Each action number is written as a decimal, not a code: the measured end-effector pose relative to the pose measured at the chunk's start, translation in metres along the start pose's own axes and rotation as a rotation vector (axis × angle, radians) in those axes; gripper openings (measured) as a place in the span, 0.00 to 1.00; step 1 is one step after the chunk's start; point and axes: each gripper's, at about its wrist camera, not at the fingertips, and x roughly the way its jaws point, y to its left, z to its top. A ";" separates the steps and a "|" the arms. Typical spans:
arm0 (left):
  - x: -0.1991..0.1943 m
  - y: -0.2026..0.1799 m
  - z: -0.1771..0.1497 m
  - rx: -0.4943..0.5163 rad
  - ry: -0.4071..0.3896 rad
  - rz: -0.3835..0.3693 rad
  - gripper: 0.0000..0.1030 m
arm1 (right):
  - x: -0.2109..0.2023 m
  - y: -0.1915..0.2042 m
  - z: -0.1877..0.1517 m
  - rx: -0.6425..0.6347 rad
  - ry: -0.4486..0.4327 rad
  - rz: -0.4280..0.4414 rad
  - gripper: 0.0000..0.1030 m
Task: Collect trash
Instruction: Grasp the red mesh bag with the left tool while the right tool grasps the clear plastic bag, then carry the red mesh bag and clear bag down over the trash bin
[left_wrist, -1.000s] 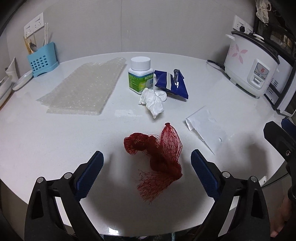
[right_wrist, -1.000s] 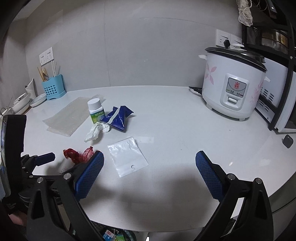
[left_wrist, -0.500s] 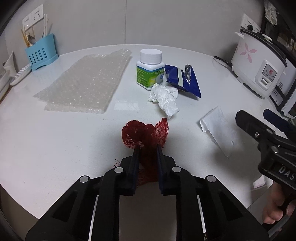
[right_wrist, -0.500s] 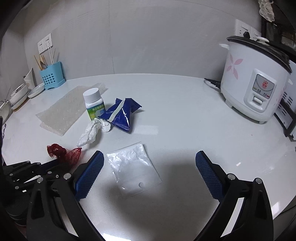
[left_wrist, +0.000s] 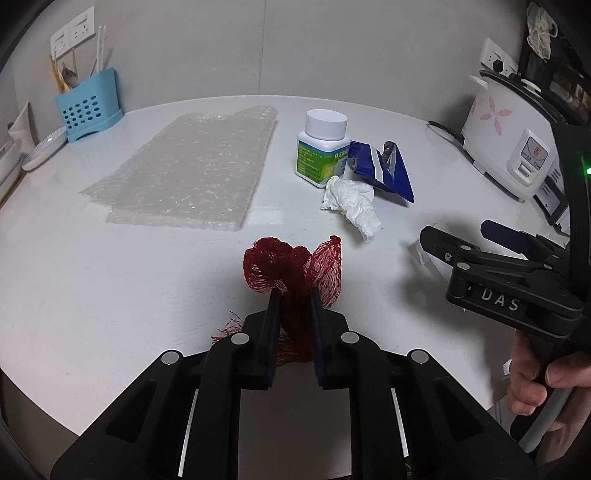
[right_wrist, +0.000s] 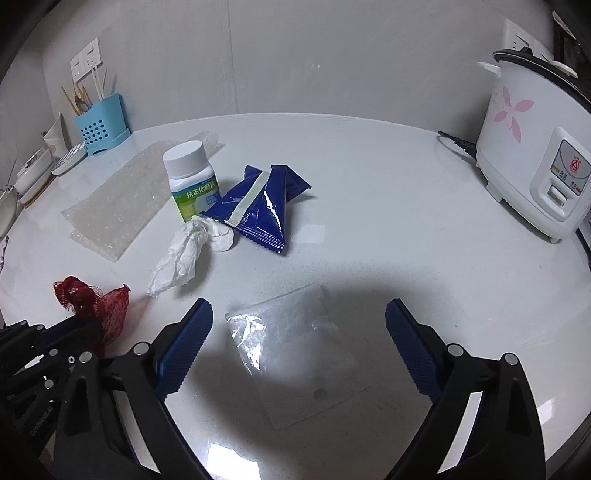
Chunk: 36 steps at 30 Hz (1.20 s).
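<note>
My left gripper (left_wrist: 293, 295) is shut on a red mesh net bag (left_wrist: 291, 269), which bunches up above the fingertips over the white table; the net bag also shows in the right wrist view (right_wrist: 92, 299). My right gripper (right_wrist: 299, 317) is open and empty, its jaws on either side of a clear plastic bag (right_wrist: 295, 347) lying flat on the table. A crumpled white tissue (left_wrist: 351, 201), a blue snack wrapper (left_wrist: 384, 168) and a white pill bottle (left_wrist: 323, 147) with a green label lie farther back.
A sheet of bubble wrap (left_wrist: 192, 170) lies at the back left. A blue utensil holder (left_wrist: 88, 105) stands at the far left and a white rice cooker (right_wrist: 535, 147) at the right. The round table's front edge (left_wrist: 55, 406) is close.
My left gripper closed on the red net bag and lifted it slightly. My right gripper moved forward and down over the clear plastic bag, still open.
</note>
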 end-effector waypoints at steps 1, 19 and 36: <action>0.000 0.002 0.000 -0.001 0.001 -0.001 0.14 | 0.003 0.002 0.000 -0.002 0.007 0.000 0.86; -0.014 0.014 -0.008 -0.009 -0.004 0.003 0.14 | 0.008 0.014 -0.011 0.020 0.045 -0.029 0.50; -0.051 0.012 -0.022 -0.008 -0.046 0.006 0.14 | -0.048 0.016 -0.032 0.042 -0.038 -0.037 0.50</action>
